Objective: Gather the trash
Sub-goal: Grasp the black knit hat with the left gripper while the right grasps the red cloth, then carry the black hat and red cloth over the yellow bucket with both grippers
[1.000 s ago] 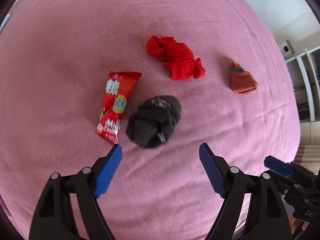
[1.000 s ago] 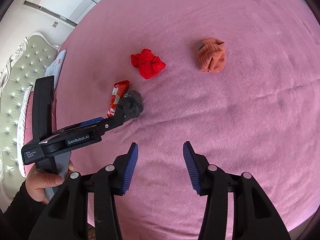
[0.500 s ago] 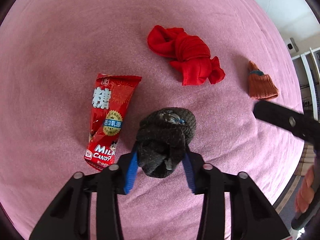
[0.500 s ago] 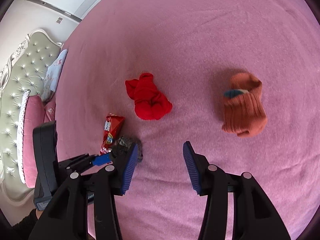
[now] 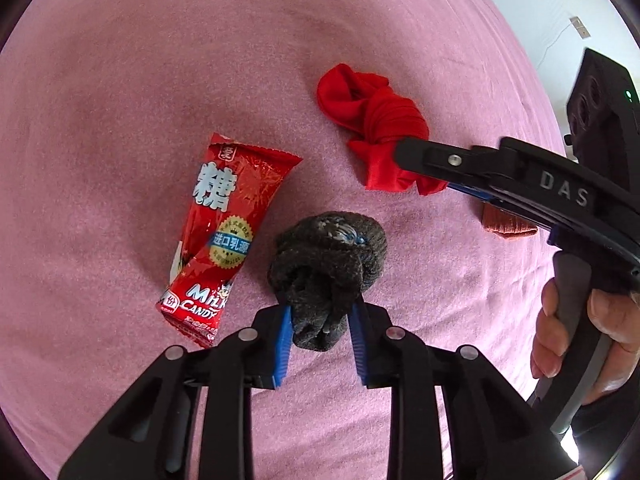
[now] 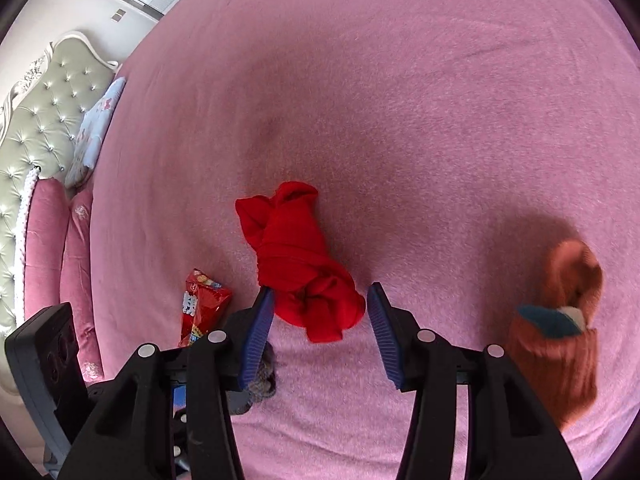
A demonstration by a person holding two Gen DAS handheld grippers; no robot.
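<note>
My left gripper [image 5: 320, 320] is shut on a dark grey rolled sock [image 5: 328, 264] on the pink bed. A red candy wrapper [image 5: 224, 236] lies flat just left of it, and shows in the right wrist view [image 6: 202, 304]. My right gripper [image 6: 320, 332] is open, its blue pads either side of the near end of a red knotted sock [image 6: 296, 268]. The red sock [image 5: 372, 120] shows in the left wrist view with the right gripper's body [image 5: 520, 184] across it. An orange rolled sock [image 6: 560, 336] lies to the right.
The pink bedspread [image 6: 400, 100] covers the whole surface. A tufted headboard [image 6: 36, 120], pink pillows [image 6: 48, 248] and a light blue pillow [image 6: 96, 128] are at the far left. A white wall [image 5: 540, 12] is beyond the bed.
My left gripper closed tighter on the grey sock. My right gripper moved forward and left, so the red sock now sits between its open pads.
</note>
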